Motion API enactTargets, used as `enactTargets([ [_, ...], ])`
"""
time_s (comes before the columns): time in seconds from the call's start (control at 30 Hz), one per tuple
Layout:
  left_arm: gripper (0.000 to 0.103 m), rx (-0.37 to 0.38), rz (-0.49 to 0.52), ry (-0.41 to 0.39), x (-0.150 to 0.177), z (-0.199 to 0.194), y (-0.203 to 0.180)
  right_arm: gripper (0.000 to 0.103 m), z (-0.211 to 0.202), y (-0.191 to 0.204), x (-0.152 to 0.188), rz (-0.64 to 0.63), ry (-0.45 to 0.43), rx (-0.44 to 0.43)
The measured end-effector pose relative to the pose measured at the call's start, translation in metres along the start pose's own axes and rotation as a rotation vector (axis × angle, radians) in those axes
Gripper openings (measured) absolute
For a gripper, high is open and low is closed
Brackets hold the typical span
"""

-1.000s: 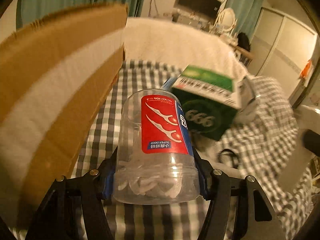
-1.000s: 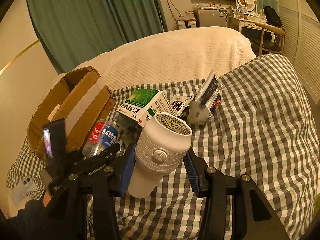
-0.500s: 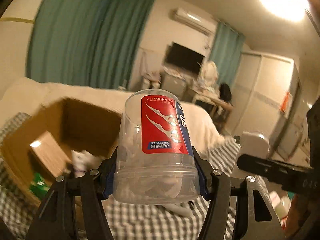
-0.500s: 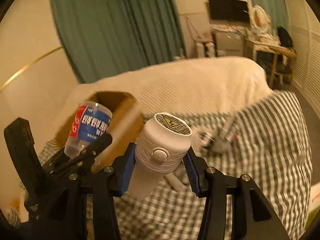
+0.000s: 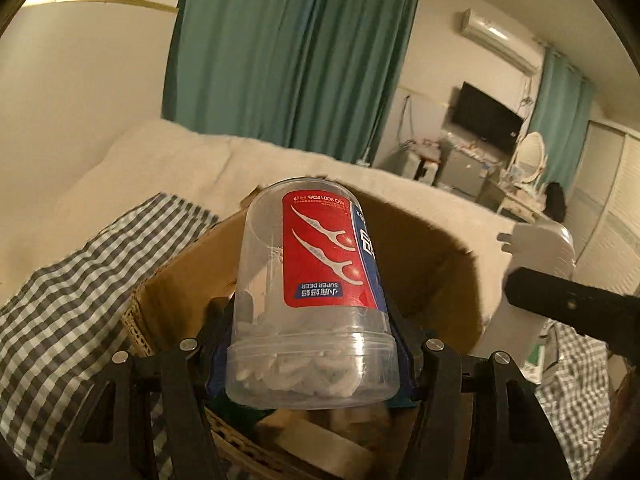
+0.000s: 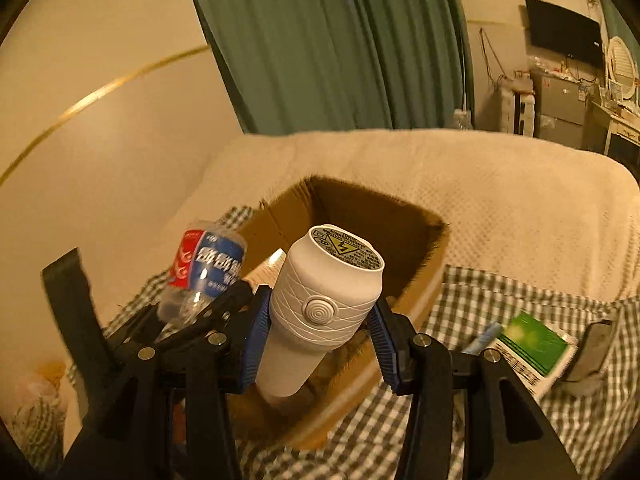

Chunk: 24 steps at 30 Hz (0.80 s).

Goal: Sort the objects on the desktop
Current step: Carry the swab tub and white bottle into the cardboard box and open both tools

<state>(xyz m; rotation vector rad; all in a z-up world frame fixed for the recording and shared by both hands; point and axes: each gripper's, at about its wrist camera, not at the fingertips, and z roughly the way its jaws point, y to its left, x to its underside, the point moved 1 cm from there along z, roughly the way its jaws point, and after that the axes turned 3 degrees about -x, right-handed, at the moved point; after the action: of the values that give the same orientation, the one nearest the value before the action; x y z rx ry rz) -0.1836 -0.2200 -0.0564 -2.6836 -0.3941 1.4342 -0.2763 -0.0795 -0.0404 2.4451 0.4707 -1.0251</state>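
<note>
Floss picks filled one clear plastic jar [image 5: 312,308], its red and blue label upside down, clamped in the left tool [image 5: 312,344] above the open cardboard box [image 5: 432,264] on the bed. Beside it, the right tool [image 6: 316,320] gripped one white ribbed canister [image 6: 320,308] over the same box. One green carton [image 6: 532,344] lay on the checked bedspread [image 6: 480,304] nearby.
</note>
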Motion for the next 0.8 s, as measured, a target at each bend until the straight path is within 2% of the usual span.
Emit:
enactTargets([
  [0.17, 0.065, 0.007, -0.004, 0.04, 0.014, 0.009, -0.003, 0.047, 0.031, -0.001, 0.002, -0.006, 0.034, 0.027],
  [0.23, 0.071, -0.012, 0.002, 0.04, 0.015, 0.009, -0.003, 0.05, 0.034, -0.003, 0.003, 0.006, 0.025, 0.041],
  [0.27, 0.08, -0.015, -0.002, 0.037, 0.016, 0.007, -0.004, 0.057, 0.032, -0.003, 0.005, 0.011, 0.011, 0.047],
  [0.3, 0.089, -0.019, -0.007, 0.034, 0.017, 0.005, -0.005, 0.059, 0.029, -0.004, 0.004, 0.014, -0.007, 0.052],
  [0.37, 0.089, -0.02, -0.015, 0.014, 0.016, 0.0, -0.007, 0.06, 0.017, -0.007, 0.004, 0.012, -0.033, 0.074],
  [0.53, 0.089, -0.004, 0.026, -0.022, 0.014, -0.018, -0.023, 0.06, -0.036, -0.031, 0.009, 0.036, -0.095, 0.147],
  [0.63, 0.089, 0.037, 0.049, -0.036, 0.015, -0.033, -0.04, 0.061, -0.083, -0.062, 0.026, 0.069, -0.126, 0.243],
  [0.8, 0.091, 0.168, 0.095, -0.032, 0.025, -0.068, -0.093, 0.062, -0.146, -0.11, 0.073, 0.132, -0.134, 0.401],
])
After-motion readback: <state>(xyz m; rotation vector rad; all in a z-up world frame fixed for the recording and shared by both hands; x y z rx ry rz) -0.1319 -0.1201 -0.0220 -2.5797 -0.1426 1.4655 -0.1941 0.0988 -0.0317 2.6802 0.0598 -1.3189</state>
